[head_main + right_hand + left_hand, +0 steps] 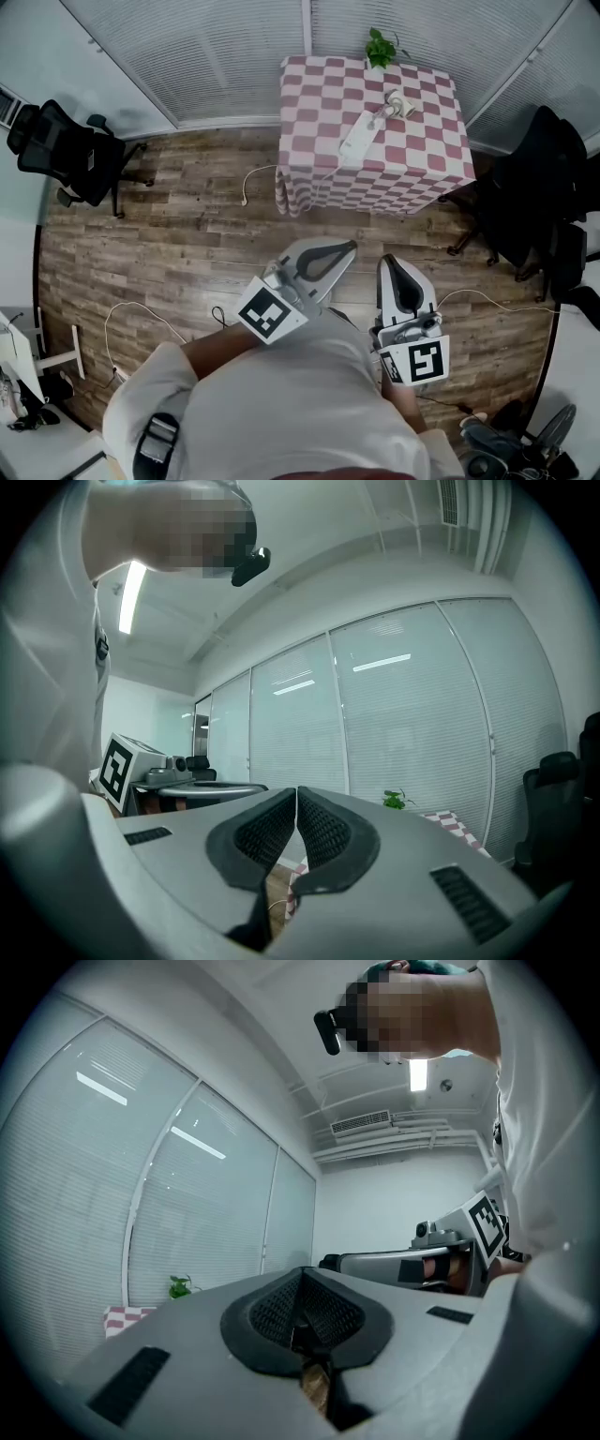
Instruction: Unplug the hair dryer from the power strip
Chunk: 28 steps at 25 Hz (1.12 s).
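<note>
A white power strip [357,139] lies on the pink-checked table [431,150] at the far side of the room, with the pale hair dryer [394,105] beside its far end. Whether the plug sits in the strip is too small to tell. My left gripper [351,247] and right gripper [387,263] are held level close to the person's body, well short of the table. In the left gripper view my left gripper [299,1321] has its jaws together with nothing between them. In the right gripper view my right gripper [296,819] is likewise shut and empty.
A small green plant [380,47] stands at the table's far edge. Black office chairs sit at the left [66,150] and right [534,202]. White cables [255,178] trail over the wooden floor. Blinds cover the windows behind the table.
</note>
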Tool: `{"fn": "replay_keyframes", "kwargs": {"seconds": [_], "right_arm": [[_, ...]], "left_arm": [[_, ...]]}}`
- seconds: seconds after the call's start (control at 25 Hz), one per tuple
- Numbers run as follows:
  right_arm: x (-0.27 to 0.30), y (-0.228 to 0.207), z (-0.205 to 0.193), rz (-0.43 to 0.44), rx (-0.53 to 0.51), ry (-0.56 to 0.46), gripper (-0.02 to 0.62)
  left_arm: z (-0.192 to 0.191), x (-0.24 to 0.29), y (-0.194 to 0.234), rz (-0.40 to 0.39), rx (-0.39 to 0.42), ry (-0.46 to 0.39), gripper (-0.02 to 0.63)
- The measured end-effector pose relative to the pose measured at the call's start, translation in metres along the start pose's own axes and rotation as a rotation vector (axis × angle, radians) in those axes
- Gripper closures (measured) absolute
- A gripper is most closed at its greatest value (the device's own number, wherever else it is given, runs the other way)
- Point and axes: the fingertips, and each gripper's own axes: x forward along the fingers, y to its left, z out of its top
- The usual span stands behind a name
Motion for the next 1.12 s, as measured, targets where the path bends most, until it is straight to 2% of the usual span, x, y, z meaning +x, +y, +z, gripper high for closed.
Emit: {"fn": "replay_keyframes", "kwargs": {"seconds": [0.56, 1.12], "right_arm": [[0.017, -0.012, -0.010, 0.014, 0.022, 0.014, 0.563], [0.083, -0.051, -0.011, 0.004, 0.019, 0.035, 0.562]], "left_arm": [[-0.010, 0.011, 0.018, 0.024, -0.021, 0.011, 0.575], [-0.012, 0.055, 0.084, 0.000, -0.035, 0.016, 0.575]]}}
